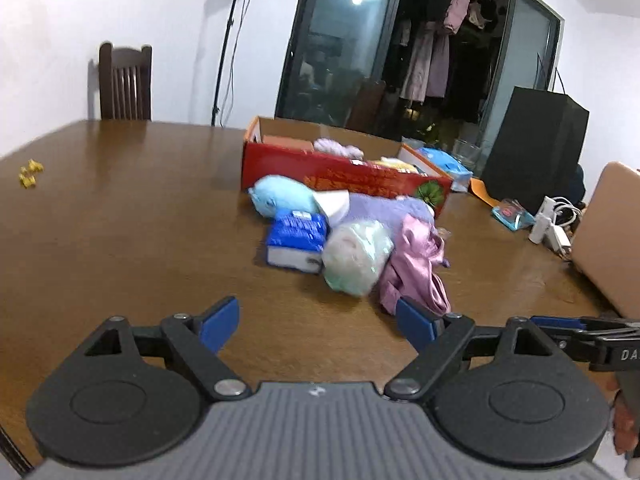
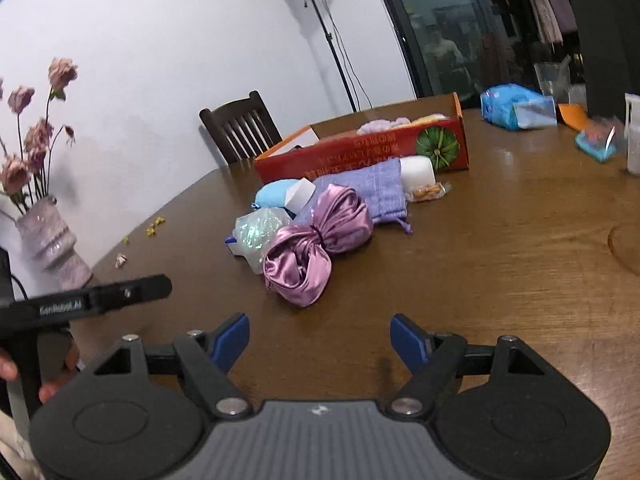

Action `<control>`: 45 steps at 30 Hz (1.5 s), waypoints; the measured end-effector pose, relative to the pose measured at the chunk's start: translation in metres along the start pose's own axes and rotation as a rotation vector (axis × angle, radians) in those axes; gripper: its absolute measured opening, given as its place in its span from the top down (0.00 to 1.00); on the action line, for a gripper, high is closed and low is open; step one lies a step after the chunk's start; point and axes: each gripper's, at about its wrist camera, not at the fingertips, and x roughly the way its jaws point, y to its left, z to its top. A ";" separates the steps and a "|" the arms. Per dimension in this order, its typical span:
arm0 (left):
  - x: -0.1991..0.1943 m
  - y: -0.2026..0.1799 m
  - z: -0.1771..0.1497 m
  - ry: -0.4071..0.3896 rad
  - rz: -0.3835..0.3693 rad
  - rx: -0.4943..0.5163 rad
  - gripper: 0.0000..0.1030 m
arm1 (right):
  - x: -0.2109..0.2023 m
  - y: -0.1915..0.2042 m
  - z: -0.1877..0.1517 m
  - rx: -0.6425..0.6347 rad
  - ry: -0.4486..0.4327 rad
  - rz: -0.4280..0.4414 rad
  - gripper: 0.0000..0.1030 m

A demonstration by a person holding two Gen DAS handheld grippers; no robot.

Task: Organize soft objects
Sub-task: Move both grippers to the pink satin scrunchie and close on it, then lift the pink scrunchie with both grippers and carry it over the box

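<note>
A pile of soft things lies mid-table before a red cardboard box: a pink satin bundle, a pale green wrapped ball, a light blue plush, a lilac knitted pouch, a blue tissue pack and a white block. The box holds a lilac knit item. My left gripper is open and empty, just short of the pile. My right gripper is open and empty, close to the satin bundle.
A blue wipes pack, a black bag, chargers and a small teal packet lie at the right. A vase of dried flowers stands at the left. A chair stands behind the table.
</note>
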 end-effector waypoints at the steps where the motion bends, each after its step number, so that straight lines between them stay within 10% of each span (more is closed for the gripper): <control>1: -0.001 0.000 0.001 -0.009 -0.006 0.004 0.16 | -0.002 0.002 0.001 -0.007 -0.011 -0.007 0.25; 17: 0.063 -0.033 0.007 0.089 -0.282 -0.071 0.17 | 0.055 -0.010 0.060 -0.031 -0.083 -0.010 0.32; 23: 0.098 -0.035 0.004 0.177 -0.291 -0.089 0.64 | 0.125 -0.025 0.094 -0.048 -0.020 0.044 0.63; 26: 0.094 -0.018 0.003 0.166 -0.287 -0.116 0.68 | 0.126 -0.029 0.085 -0.028 0.013 0.060 0.81; 40: 0.089 -0.019 0.013 0.145 -0.292 -0.158 0.47 | 0.053 -0.047 0.042 0.109 -0.041 0.040 0.61; 45: 0.100 -0.027 0.008 0.155 -0.294 -0.138 0.84 | 0.072 -0.054 0.038 0.144 -0.007 0.073 0.71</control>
